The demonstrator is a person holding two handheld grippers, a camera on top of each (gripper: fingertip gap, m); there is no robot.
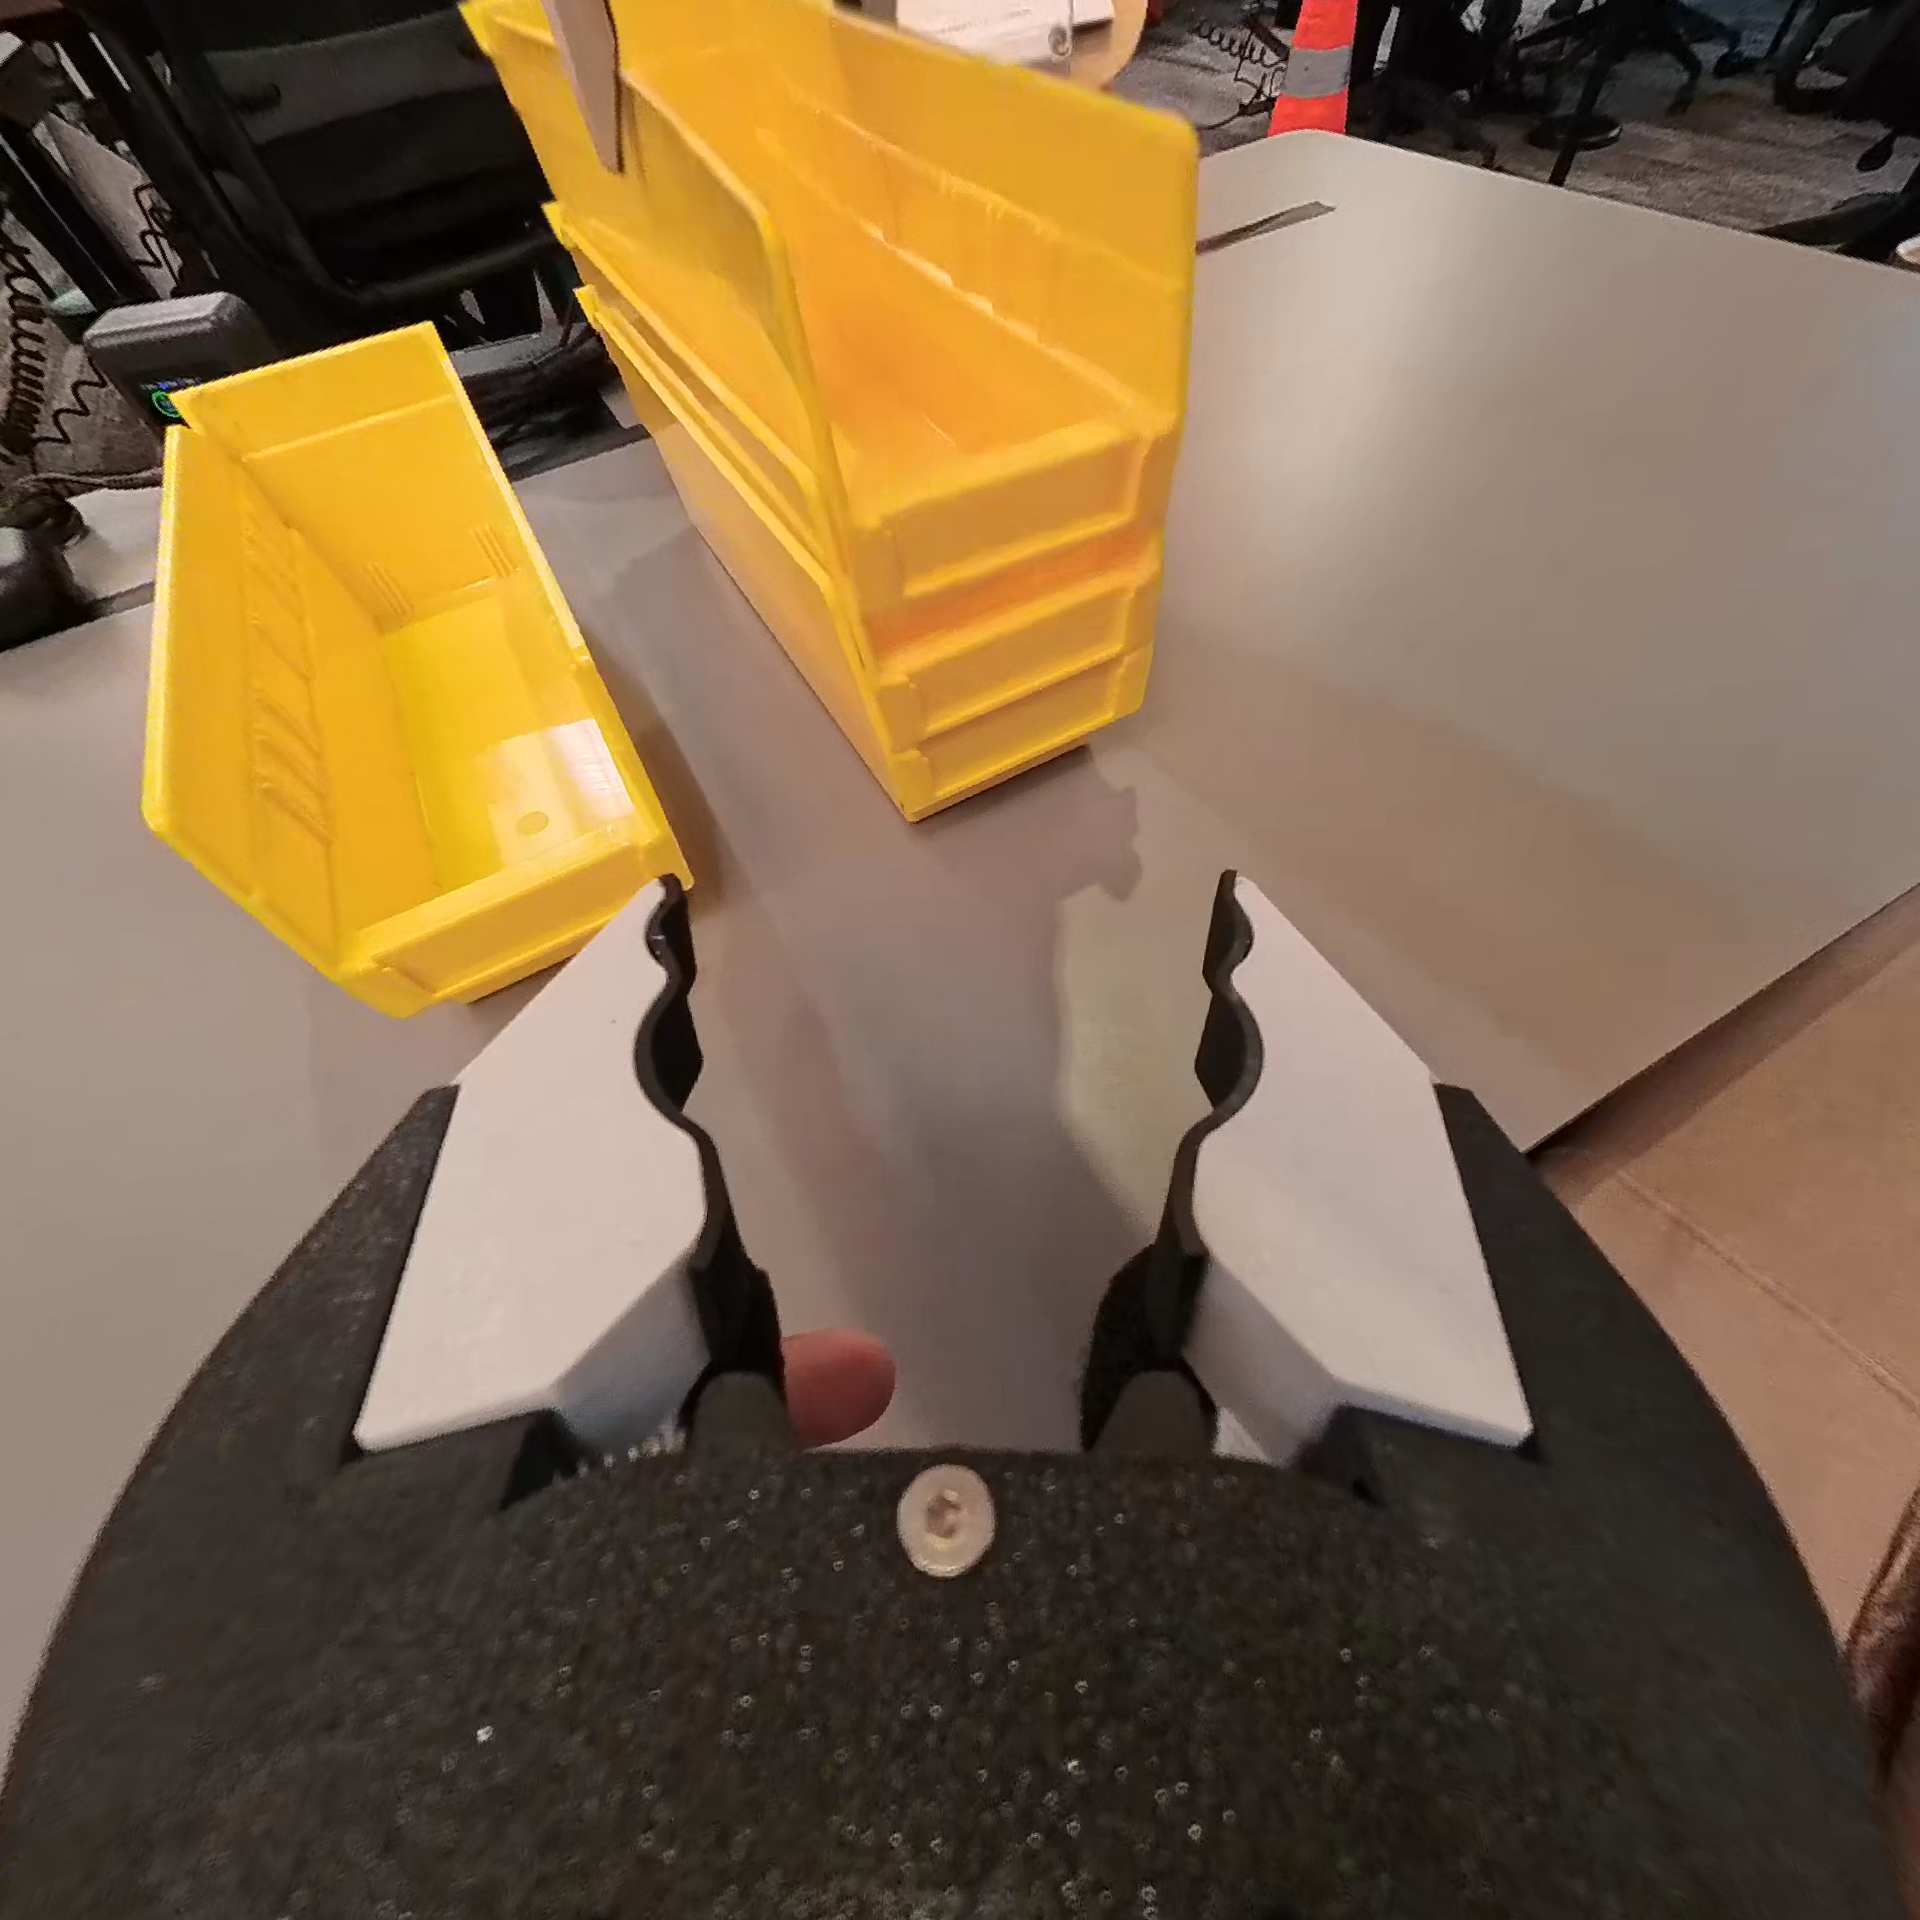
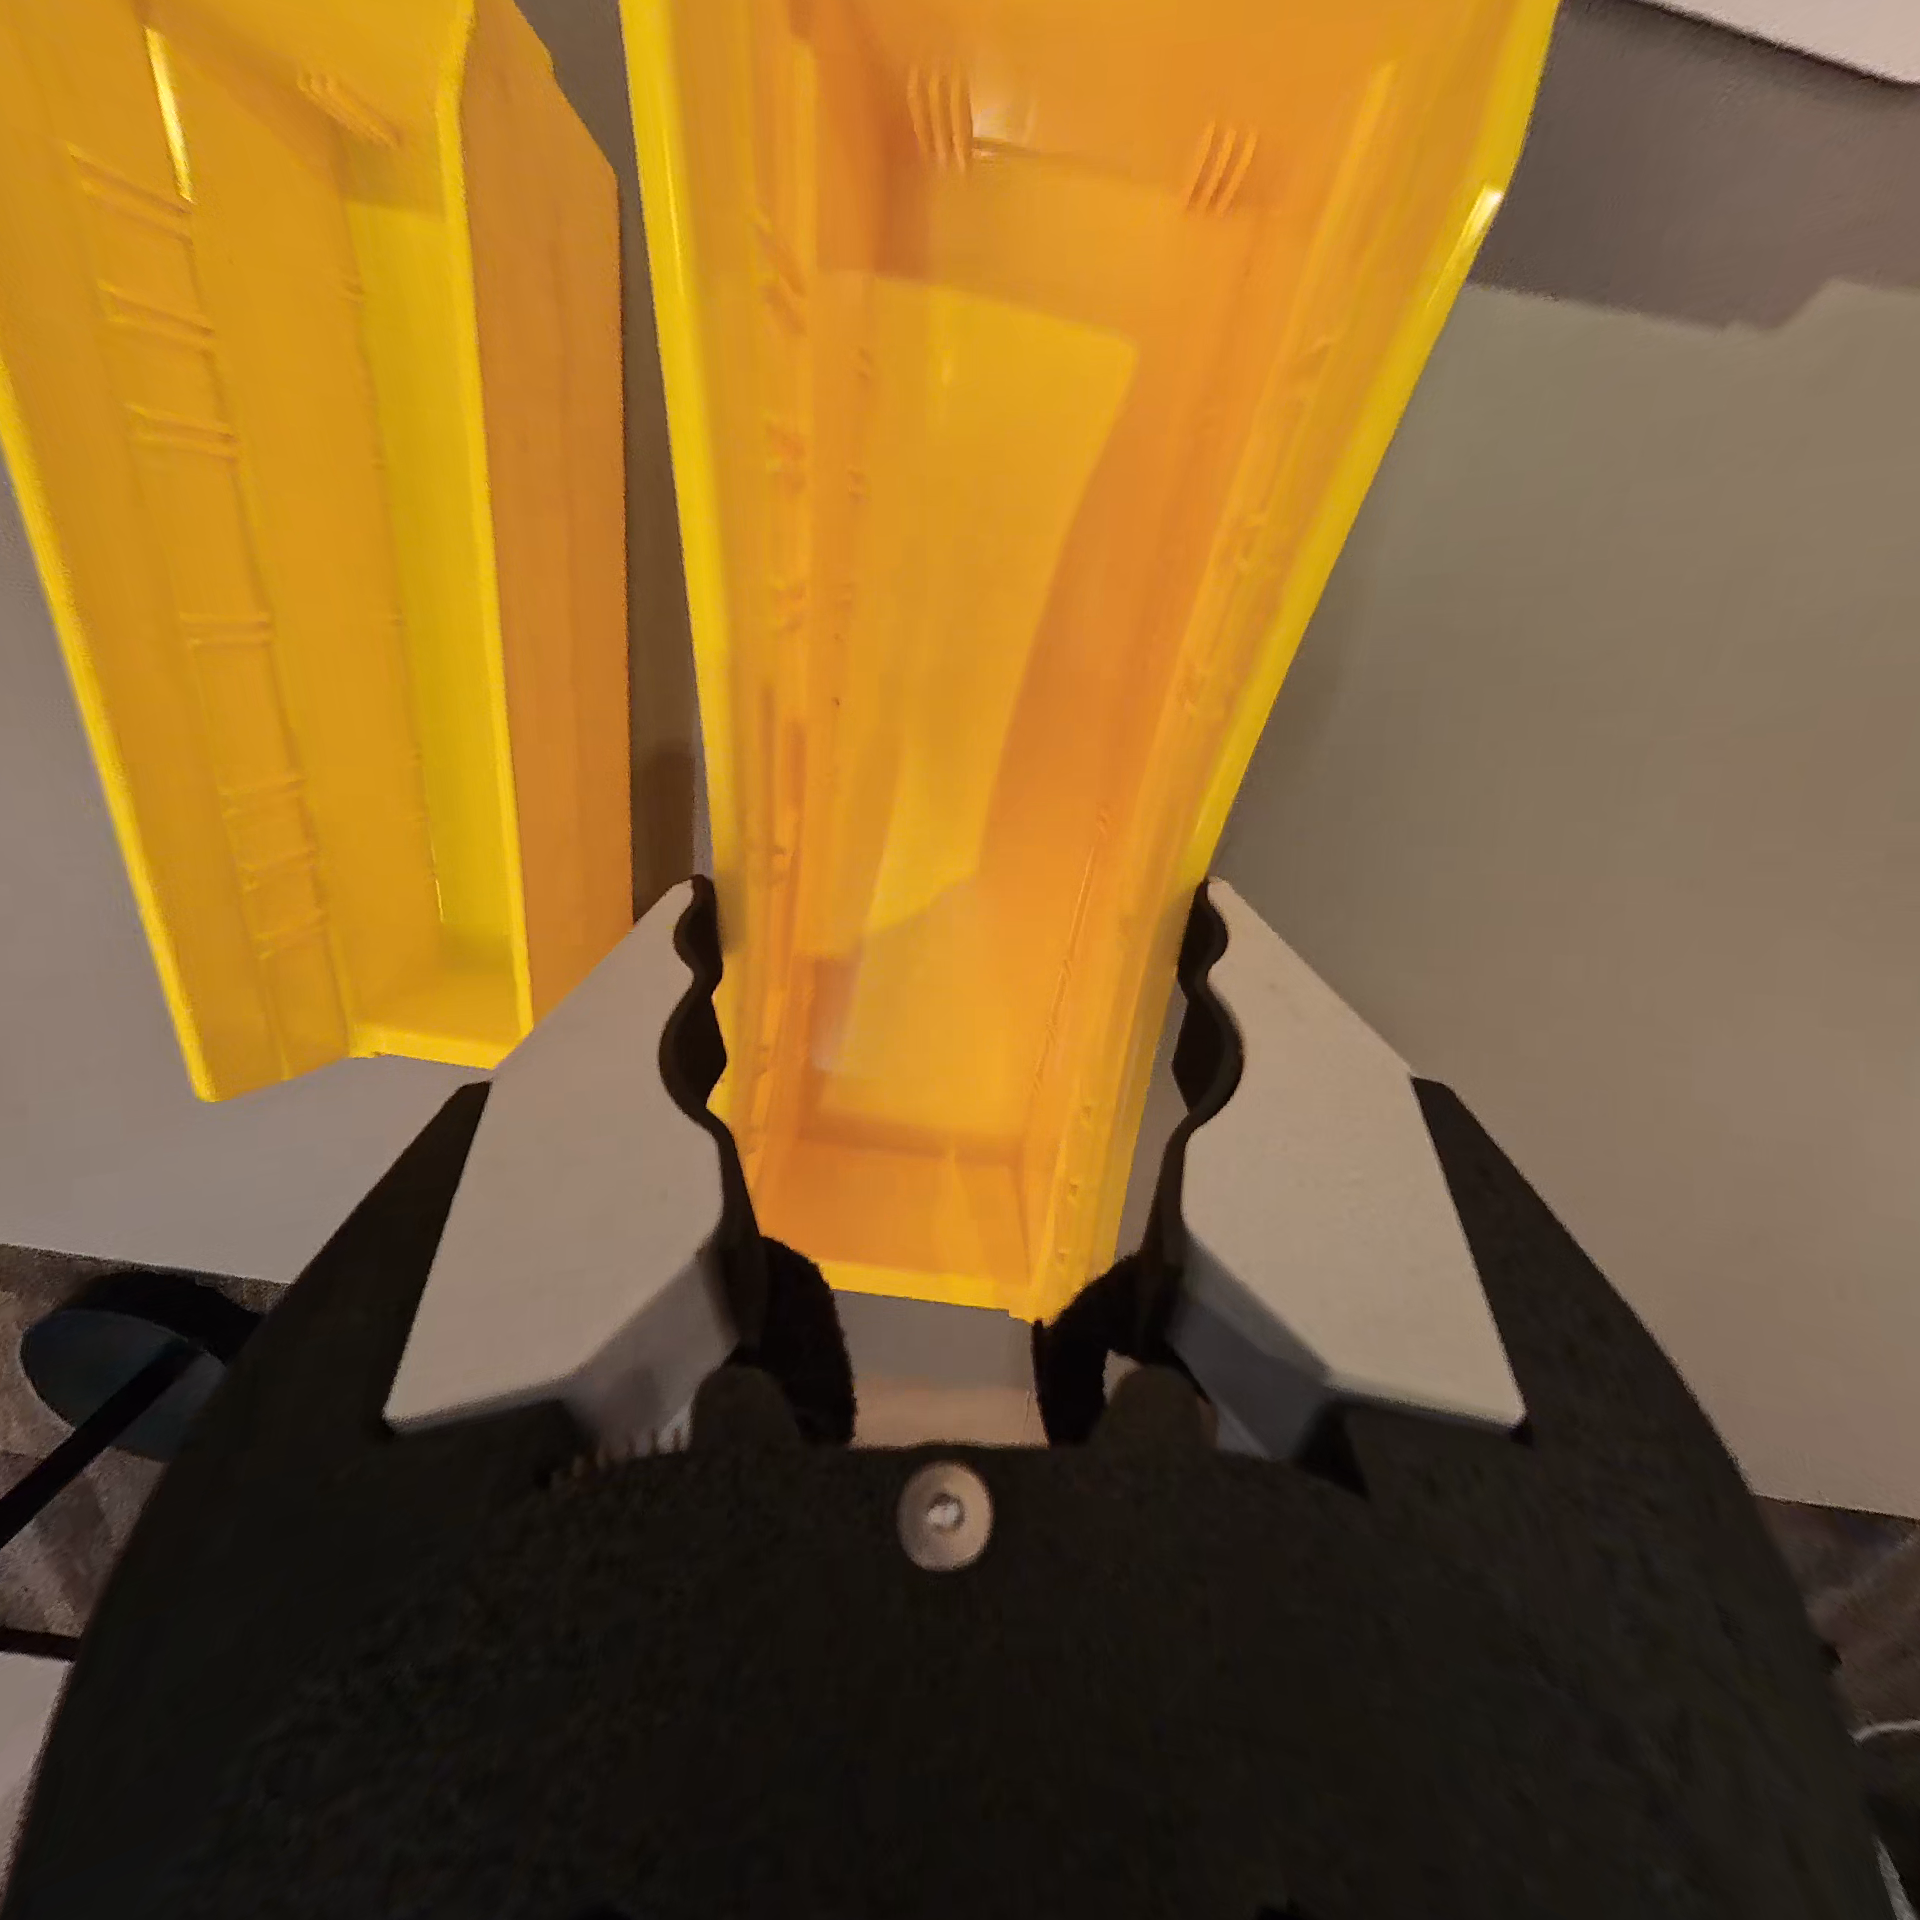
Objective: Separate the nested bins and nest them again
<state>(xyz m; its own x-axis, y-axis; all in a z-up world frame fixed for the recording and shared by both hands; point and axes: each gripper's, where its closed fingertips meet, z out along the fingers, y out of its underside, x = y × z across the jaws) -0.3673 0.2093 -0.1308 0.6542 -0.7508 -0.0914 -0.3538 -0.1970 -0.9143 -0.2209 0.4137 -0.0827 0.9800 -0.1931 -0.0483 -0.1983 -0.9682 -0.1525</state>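
Nearest us, our left claw [image 1: 951, 935] hangs with its fingers spread wide over bare grey table [image 1: 1455, 623], gripping nothing; a fingertip [image 1: 836, 1397] shows at its base. Just past its left finger, a single yellow bin [image 1: 384, 707] lies alone on the table, toward the table's left edge. Farther in stands the nested stack [image 1: 935, 540] of yellow bins, apart from the single one, its top bin tilted and blurred. At the stack's far end, a pale finger of our right claw [image 1: 587, 83] reaches down onto a bin wall. In the right wrist view, our right claw [image 2: 951, 914] stands spread over the stack's top bin [image 2: 987, 623], and we cannot tell whether it grips. Beyond the table's far corner stands an orange cone [image 1: 1317, 62].
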